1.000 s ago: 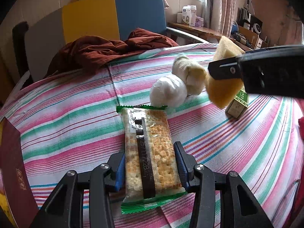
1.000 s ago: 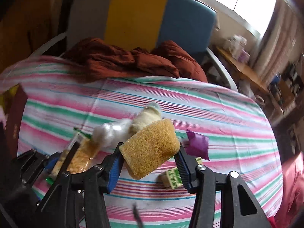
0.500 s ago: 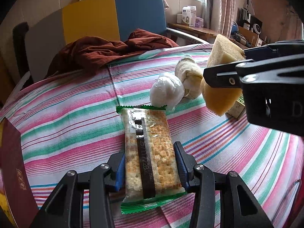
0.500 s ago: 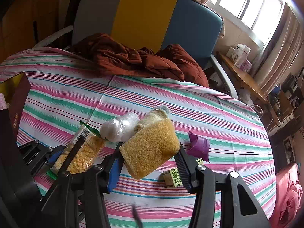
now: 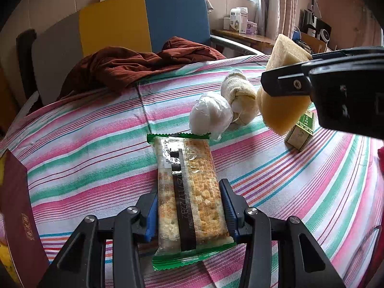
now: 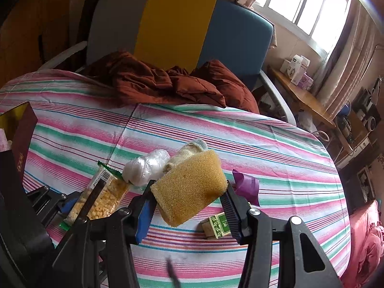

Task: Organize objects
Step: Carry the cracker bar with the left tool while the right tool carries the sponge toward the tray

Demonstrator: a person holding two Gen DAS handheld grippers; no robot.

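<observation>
My left camera sits low behind the left claw (image 5: 189, 212), looking down and forward across the striped tabletop (image 5: 84, 148) toward the chair (image 5: 144, 21). My right camera looks the same way from higher up. Both see the cracker pack (image 5: 189, 192), white bundle (image 5: 211, 115) and green box (image 5: 301, 132).

A brown cloth (image 5: 134, 66) is piled at the far edge of the striped counter (image 5: 84, 144). A chair (image 6: 177, 24) is seen behind it.

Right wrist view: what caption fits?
Right gripper holds a yellow sponge above the striped tablecloth.
</observation>
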